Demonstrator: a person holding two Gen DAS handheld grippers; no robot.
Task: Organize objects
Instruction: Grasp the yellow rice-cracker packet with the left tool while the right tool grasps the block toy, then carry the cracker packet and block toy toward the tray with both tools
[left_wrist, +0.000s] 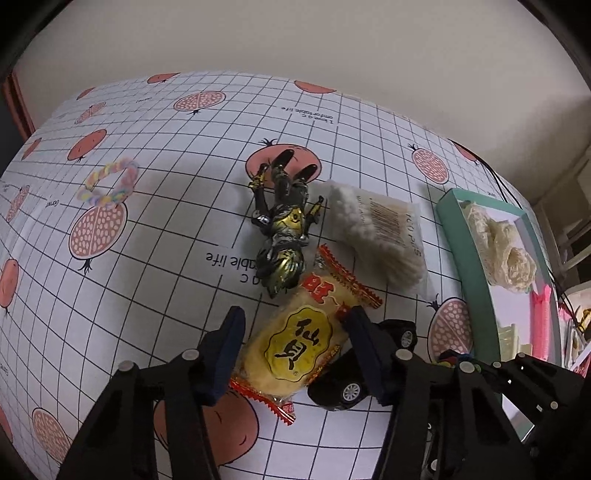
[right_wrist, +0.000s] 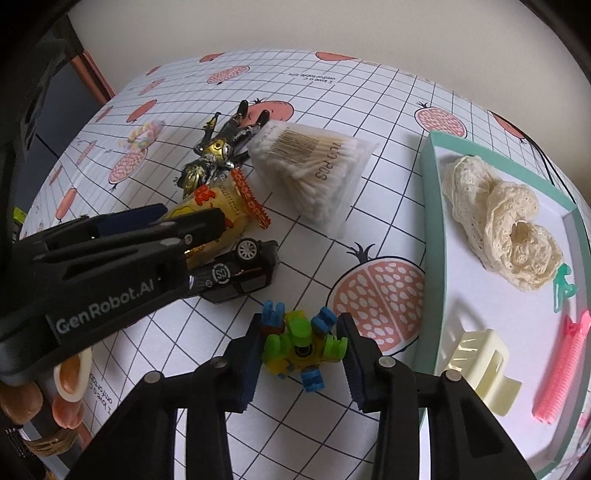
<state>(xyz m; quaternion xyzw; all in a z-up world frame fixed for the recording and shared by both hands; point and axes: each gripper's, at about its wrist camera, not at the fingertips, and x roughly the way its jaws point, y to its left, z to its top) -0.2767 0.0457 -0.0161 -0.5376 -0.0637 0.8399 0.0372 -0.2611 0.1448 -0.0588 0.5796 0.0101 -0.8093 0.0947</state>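
The left gripper (left_wrist: 291, 350) has its fingers closed on the yellow snack packet (left_wrist: 295, 343), just left of the black toy car (left_wrist: 354, 373). The right gripper (right_wrist: 301, 354) pinches the colourful block toy (right_wrist: 301, 343), in front of the car & left of the teal tray (right_wrist: 430, 229).

place: home | evidence: pomegranate-print tablecloth (left_wrist: 147, 258), toys, snack packet (left_wrist: 295, 343), hair clip (right_wrist: 480, 365)

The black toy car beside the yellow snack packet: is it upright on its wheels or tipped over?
Tipped over: the black toy car lies on its side, a wheel facing upward.
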